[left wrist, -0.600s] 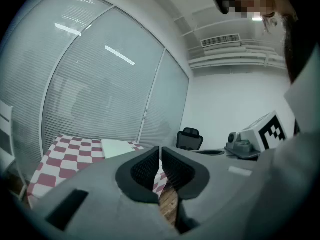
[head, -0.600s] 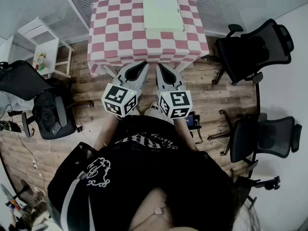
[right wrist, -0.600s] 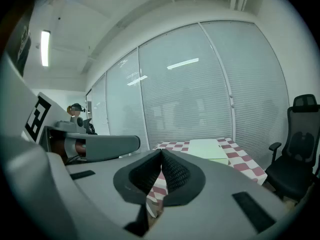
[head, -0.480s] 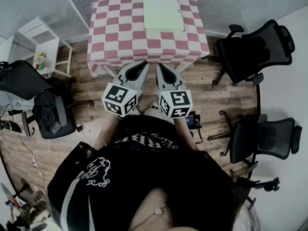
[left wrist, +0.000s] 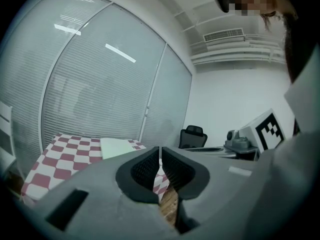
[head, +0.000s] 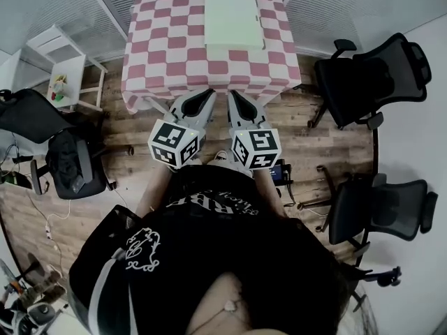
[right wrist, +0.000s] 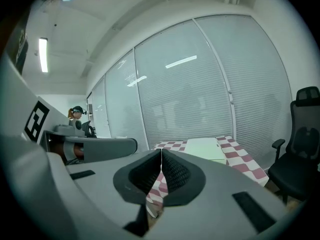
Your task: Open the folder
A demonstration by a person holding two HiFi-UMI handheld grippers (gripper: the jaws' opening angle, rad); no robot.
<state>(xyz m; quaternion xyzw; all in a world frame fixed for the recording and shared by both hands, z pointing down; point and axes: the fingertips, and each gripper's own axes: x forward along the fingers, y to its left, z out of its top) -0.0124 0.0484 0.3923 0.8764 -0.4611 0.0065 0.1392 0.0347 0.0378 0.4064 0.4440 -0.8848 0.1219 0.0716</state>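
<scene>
A pale green folder [head: 234, 21] lies closed and flat on the far part of a table covered with a red-and-white checked cloth [head: 174, 54]. It also shows as a pale slab in the left gripper view, the folder [left wrist: 117, 147], and in the right gripper view, the folder [right wrist: 205, 148]. Both grippers are held side by side in front of the person's body, short of the table's near edge. My left gripper [head: 209, 93] is shut with nothing in it, and so is my right gripper [head: 231, 96]. Their tips point toward the table.
Black office chairs stand at the right [head: 377, 75] and lower right [head: 380, 208], and another chair with a bag [head: 70, 162] at the left. A small white side table [head: 66, 68] stands left of the checked table. The floor [head: 328, 145] is wood. Blinds cover the glass wall behind.
The view has shifted slightly, so the table and folder sit a little further left and up in the picture. Both grippers keep their place and stay shut.
</scene>
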